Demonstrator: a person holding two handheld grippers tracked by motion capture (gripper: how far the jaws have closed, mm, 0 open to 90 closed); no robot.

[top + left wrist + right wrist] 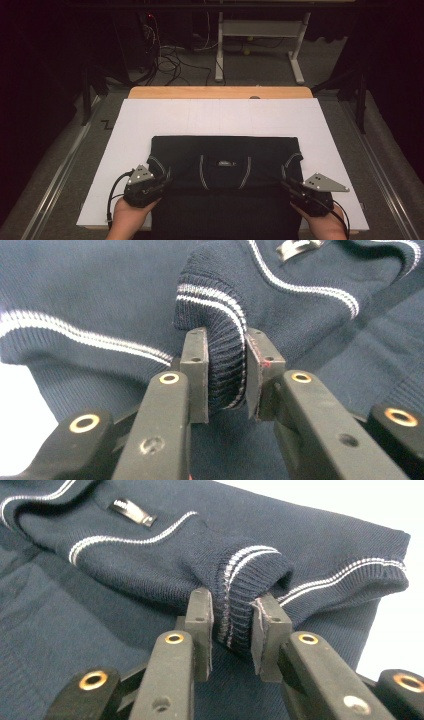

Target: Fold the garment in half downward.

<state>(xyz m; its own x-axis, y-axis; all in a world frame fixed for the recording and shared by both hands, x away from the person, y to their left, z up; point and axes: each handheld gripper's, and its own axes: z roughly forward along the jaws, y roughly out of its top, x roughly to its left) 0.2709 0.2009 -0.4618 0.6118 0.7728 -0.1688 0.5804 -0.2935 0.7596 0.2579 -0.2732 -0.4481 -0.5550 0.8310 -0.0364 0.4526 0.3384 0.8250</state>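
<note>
Left gripper (226, 375), right gripper (234, 630) — each clamped on a sweater (225, 150) cuff

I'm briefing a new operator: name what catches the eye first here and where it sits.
A dark navy sweater with white stripes lies folded on the white sheet covering the table. The left gripper and right gripper each pinch a ribbed, striped cuff, at the garment's near left and near right corners, fingers pressing the knit.

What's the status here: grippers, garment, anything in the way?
Left gripper shut on sweater cuff. Right gripper shut on the other cuff. Sweater partly folded on white sheet. Nothing in the way.
</note>
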